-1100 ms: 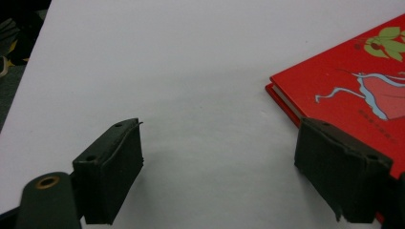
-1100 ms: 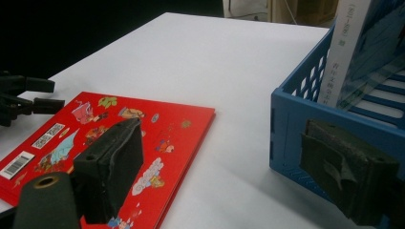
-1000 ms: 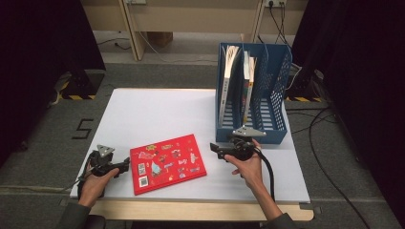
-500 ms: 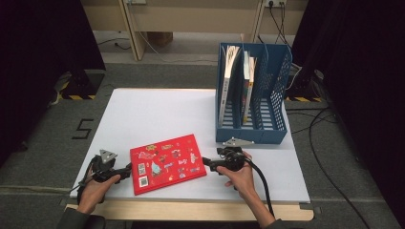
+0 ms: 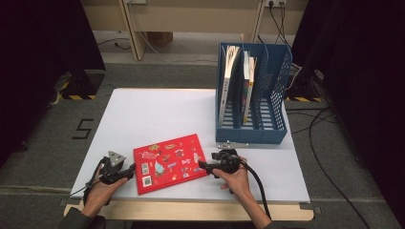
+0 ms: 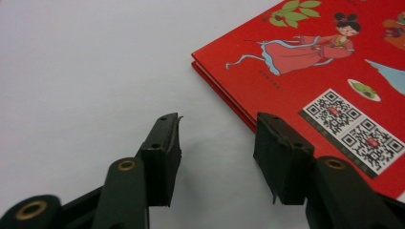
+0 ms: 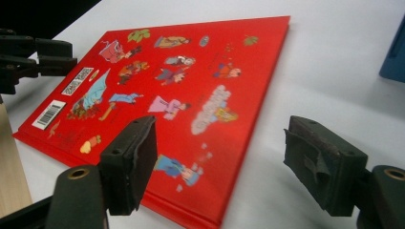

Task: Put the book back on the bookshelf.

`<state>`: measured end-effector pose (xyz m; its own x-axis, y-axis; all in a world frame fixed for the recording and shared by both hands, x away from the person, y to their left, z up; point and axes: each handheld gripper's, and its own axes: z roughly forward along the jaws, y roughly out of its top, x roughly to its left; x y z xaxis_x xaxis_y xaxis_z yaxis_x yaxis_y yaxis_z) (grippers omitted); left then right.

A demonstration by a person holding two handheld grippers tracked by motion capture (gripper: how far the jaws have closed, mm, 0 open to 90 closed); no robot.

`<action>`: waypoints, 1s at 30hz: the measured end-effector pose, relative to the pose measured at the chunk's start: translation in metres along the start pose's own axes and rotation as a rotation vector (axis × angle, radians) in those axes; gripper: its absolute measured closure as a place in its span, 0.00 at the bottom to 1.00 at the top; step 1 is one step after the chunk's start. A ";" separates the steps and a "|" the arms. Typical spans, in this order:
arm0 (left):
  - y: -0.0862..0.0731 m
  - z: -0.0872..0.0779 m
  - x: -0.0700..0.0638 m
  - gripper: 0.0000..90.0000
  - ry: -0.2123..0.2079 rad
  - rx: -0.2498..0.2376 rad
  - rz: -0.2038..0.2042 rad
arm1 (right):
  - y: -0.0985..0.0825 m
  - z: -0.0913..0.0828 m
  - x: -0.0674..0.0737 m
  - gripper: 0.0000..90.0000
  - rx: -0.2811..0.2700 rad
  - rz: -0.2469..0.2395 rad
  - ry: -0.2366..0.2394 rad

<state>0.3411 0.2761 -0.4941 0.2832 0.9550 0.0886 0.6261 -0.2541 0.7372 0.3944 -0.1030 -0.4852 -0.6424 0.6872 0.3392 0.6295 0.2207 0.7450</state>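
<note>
A red picture book (image 5: 167, 162) lies flat near the table's front edge, its cover with cartoon figures and QR codes facing up. My left gripper (image 5: 130, 172) rests at the book's left edge. In the left gripper view its jaws (image 6: 217, 143) have just been closing and stand apart over bare table, one jaw beside the book's (image 6: 325, 62) corner. My right gripper (image 5: 204, 166) sits at the book's right edge, its jaws (image 7: 219, 148) wide though just closing a little. One jaw hangs over the cover (image 7: 191, 81), the other over the table. Neither pad presses on anything.
A blue mesh file rack (image 5: 250, 133) stands at the back right with two upright books (image 5: 229, 81) in it. A small metal bracket (image 5: 234, 144) lies just in front of it. The white table (image 5: 153, 114) stretches behind the book. The left gripper (image 7: 38, 59) shows beyond the book's far side.
The right hand has come down and left from the rack to the book's right edge. The left hand has slid right to the book's left edge.
</note>
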 end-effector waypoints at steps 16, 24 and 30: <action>-0.003 -0.001 -0.002 0.33 -0.027 0.007 0.012 | 0.000 0.017 0.000 0.32 0.039 0.072 -0.003; -0.005 -0.004 -0.006 0.46 -0.056 0.007 -0.027 | -0.001 0.017 -0.002 0.27 -0.016 0.233 0.025; -0.006 -0.006 -0.011 0.63 -0.068 0.005 -0.048 | 0.001 0.013 0.002 0.30 -0.068 0.316 0.022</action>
<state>0.3296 0.2678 -0.4954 0.3013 0.9535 0.0071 0.6440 -0.2090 0.7359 0.3988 -0.0924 -0.4910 -0.4295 0.6992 0.5716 0.7691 -0.0485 0.6373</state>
